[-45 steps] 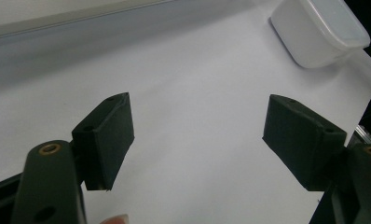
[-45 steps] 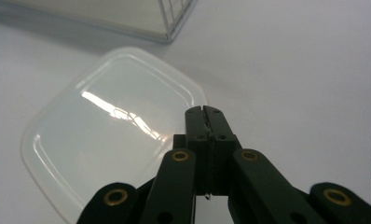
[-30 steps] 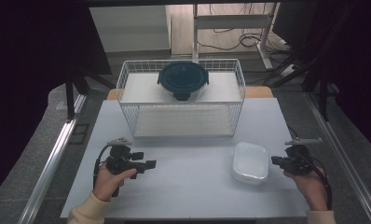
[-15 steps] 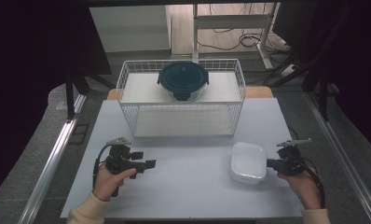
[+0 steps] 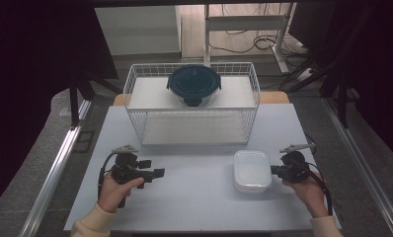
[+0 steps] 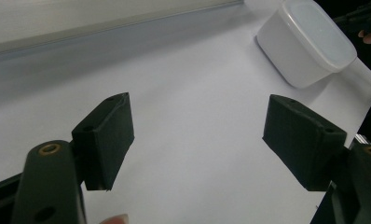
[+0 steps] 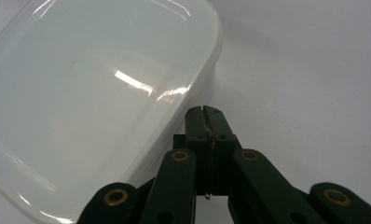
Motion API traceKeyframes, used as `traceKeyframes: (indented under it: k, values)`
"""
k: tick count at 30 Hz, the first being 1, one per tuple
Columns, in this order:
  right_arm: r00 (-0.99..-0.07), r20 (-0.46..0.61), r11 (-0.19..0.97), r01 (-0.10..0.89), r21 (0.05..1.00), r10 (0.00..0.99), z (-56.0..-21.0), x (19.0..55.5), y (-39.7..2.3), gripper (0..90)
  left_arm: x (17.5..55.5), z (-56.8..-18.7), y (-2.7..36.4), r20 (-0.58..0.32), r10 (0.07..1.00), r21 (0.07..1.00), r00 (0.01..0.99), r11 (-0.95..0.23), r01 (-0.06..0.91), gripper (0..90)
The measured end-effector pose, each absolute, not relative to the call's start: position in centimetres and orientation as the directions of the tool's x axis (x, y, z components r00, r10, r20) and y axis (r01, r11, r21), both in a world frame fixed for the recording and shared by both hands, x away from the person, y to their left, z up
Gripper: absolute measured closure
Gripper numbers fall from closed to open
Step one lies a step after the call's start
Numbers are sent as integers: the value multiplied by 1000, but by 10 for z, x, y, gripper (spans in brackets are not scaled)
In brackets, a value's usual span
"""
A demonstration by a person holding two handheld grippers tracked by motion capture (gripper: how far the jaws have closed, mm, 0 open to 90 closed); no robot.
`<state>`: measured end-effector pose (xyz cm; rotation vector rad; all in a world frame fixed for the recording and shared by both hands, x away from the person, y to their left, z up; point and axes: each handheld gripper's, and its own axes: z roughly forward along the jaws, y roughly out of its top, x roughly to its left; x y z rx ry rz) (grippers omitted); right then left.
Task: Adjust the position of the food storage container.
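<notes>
A white rectangular lidded container (image 5: pixel 252 170) lies on the white table (image 5: pixel 199 197) at the right. My right gripper (image 5: pixel 273 171) is shut with nothing between its jaws, its tip right at the container's right side (image 7: pixel 104 107); whether it touches I cannot tell. In the right gripper view the closed tips (image 7: pixel 206 116) sit beside the lid's edge. At the left, my left gripper (image 5: pixel 157 168) is open and empty, pointing right across the table. In the left gripper view its gripper (image 6: pixel 197 130) stands wide, with the container (image 6: pixel 307 42) farther off.
A white wire basket (image 5: pixel 192 106) stands at the back of the table, with a round dark-lidded container (image 5: pixel 193 85) on its upper shelf. Bare table lies between the two grippers. Metal rails run along both sides of the table.
My right gripper has slid left toward the white container, ending at its right side. The container itself has shifted slightly left. The left hand has stayed where it was.
</notes>
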<state>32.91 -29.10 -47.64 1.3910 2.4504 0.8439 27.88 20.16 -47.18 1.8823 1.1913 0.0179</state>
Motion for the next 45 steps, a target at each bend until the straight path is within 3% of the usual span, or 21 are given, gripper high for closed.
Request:
traceKeyframes:
  k: [45]
  values:
    - [-771, 103, 602, 567, 562, 629, -483, 315, -162, 894, 278, -471, 203, -417, 735, 677, 535, -141, 723, 239]
